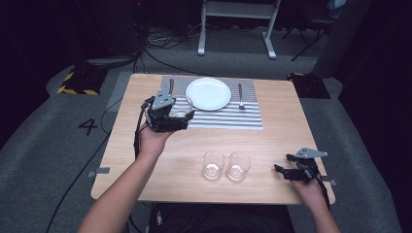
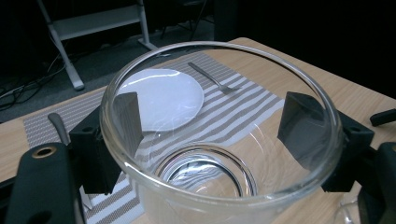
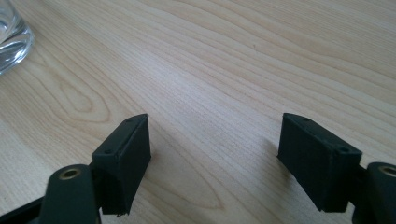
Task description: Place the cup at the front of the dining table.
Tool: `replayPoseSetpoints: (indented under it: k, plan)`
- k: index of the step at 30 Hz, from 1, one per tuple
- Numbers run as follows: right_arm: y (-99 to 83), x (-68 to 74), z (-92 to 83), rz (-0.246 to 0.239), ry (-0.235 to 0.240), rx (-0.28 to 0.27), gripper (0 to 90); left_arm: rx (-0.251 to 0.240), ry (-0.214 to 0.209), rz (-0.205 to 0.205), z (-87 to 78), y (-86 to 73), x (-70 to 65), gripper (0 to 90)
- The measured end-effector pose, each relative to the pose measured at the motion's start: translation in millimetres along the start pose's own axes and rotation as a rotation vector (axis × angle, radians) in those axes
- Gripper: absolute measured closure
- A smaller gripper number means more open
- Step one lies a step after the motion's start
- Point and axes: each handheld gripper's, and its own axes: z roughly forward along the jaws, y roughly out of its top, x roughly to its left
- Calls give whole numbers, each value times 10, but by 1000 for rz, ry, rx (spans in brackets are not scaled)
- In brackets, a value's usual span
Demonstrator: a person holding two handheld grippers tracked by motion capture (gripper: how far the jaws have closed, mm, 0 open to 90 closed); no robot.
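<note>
The high view takes in the whole wooden tabletop (image 1: pixel 272 141): the left hand-held gripper (image 1: pixel 180 115) holds a clear glass tumbler (image 1: pixel 181 107) at the near left corner of the striped placemat (image 1: pixel 245 116), beside the white plate (image 1: pixel 208 93). A fork (image 1: pixel 240 95) lies right of the plate, another utensil (image 1: pixel 171 86) left of it. Two more glass tumblers (image 1: pixel 226 166) stand side by side near the front edge, both empty.

The left gripper view looks straight into the held tumbler (image 2: pixel 219 154), which is empty, its rim wide and its base ringed; both black jaws press against its wall from outside. Through the glass the plate (image 2: pixel 161 98) shows bare.

The right hand-held gripper (image 1: pixel 286 167) rests at the front right of the tabletop, well apart from the tumblers. The right gripper view shows its jaws (image 3: pixel 215 158) spread wide over bare wood with nothing between them, and the edge of one tumbler (image 3: pixel 11 39) at the corner.
</note>
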Motion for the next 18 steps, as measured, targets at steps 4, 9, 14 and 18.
replayPoseSetpoints:
  k: [4,9,14,18]
  plan:
    - [0,0,0,0,0,0,256,1,-3,-2,87,85,57,192]
    - [0,1,0,2,0,0,256,-15,7,-9,167,167,129,192]
    - [0,1,0,1,0,0,256,-16,38,-29,288,221,190,192]
    - [0,0,0,0,0,0,256,-15,49,-61,401,261,289,192]
